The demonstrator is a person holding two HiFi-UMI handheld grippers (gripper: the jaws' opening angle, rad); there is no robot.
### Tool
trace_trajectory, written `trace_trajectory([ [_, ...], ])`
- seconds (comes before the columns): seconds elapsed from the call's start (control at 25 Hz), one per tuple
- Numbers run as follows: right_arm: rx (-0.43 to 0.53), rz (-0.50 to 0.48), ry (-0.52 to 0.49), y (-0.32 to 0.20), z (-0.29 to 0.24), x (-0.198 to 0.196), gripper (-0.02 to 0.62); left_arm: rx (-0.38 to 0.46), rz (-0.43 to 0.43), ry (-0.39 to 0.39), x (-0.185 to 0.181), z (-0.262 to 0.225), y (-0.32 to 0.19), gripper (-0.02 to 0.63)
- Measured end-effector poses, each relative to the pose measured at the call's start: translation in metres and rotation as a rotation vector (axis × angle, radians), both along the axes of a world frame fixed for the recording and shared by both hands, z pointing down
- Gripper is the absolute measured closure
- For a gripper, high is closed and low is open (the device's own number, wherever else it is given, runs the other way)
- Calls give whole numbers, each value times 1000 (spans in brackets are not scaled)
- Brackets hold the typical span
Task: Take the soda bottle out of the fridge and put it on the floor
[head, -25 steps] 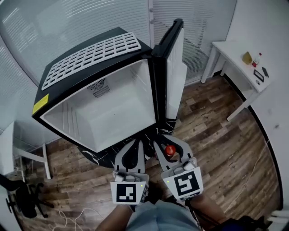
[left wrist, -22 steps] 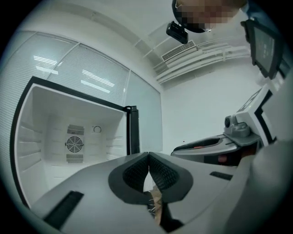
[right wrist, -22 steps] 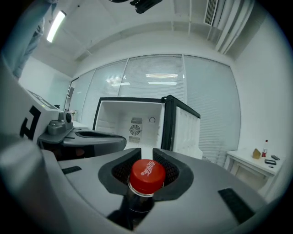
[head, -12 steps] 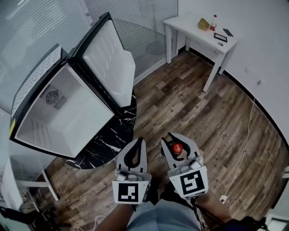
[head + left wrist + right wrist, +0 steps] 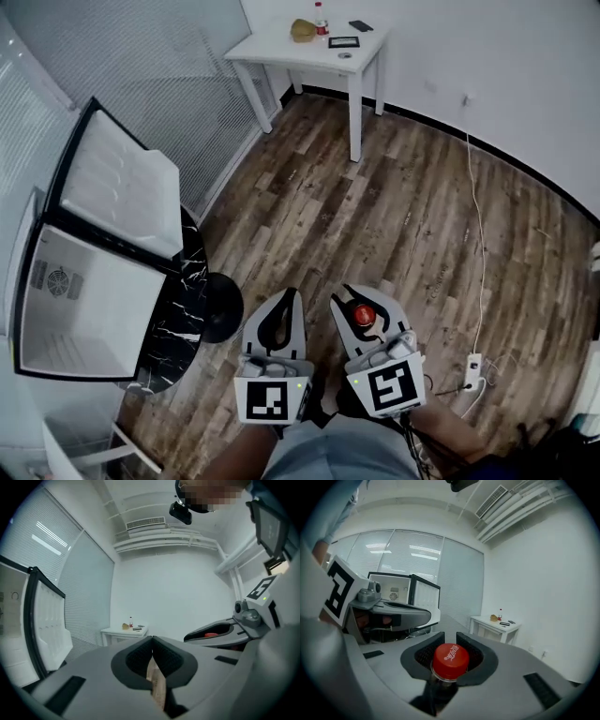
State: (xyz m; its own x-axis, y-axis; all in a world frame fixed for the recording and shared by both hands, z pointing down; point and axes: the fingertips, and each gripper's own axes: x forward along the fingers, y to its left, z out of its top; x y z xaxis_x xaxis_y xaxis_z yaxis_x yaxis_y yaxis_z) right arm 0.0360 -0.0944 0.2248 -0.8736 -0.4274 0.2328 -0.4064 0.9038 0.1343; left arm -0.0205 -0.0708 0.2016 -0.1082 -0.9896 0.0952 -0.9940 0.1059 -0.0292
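**A:** Where is the soda bottle [image 5: 363, 316] now?

**B:** Already out of the fridge [image 5: 84, 309], which stands open and bare at the left. The bottle hangs in the right gripper [image 5: 359, 298], near the person and above the wooden floor [image 5: 403, 216].

**A:** How is it held?

**B:** The jaws are partly closed on the neck, with the pads pressing just under the red cap [image 5: 450, 657]. The left gripper [image 5: 289, 300] is beside it with its jaws closed together and nothing between them.

**A:** Is the neck a good place to hold it?

**B:** I'd say so. The neck is stiff, and the cap's wider rim sits above the pads, so the bottle should not slide down through them. The body below is dark and mostly hidden, so I can't tell how full it is.

**A:** If it is full?

**B:** Then it's likely heavy for such a narrow hold, and may swing from the neck. A bottle just out of a fridge may also be damp and slick. It is tall on a small base, so it should touch down upright before the jaws let go.

**A:** Where could it go?

**B:** There is open floor just beyond the grippers. That spot is away from the cable [image 5: 480, 262] at the right and the white surface [image 5: 281, 47] at the far side.
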Motion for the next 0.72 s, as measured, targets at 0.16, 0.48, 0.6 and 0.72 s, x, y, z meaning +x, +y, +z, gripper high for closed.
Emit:
trace_trajectory([
  [0.16,-4,110,0,-20,7,52,505,-20,125,-15,51,6,-29,589],
  [0.48,-31,281,8,-42,40,115,505,-55,285,11,105,38,-62,589],
  [0.6,-46,309,16,-45,56,123,505,-66,302,27,110,54,-68,589],
  [0.72,-59,328,34,-46,75,126,505,-91,319,32,110,73,-70,589],
])
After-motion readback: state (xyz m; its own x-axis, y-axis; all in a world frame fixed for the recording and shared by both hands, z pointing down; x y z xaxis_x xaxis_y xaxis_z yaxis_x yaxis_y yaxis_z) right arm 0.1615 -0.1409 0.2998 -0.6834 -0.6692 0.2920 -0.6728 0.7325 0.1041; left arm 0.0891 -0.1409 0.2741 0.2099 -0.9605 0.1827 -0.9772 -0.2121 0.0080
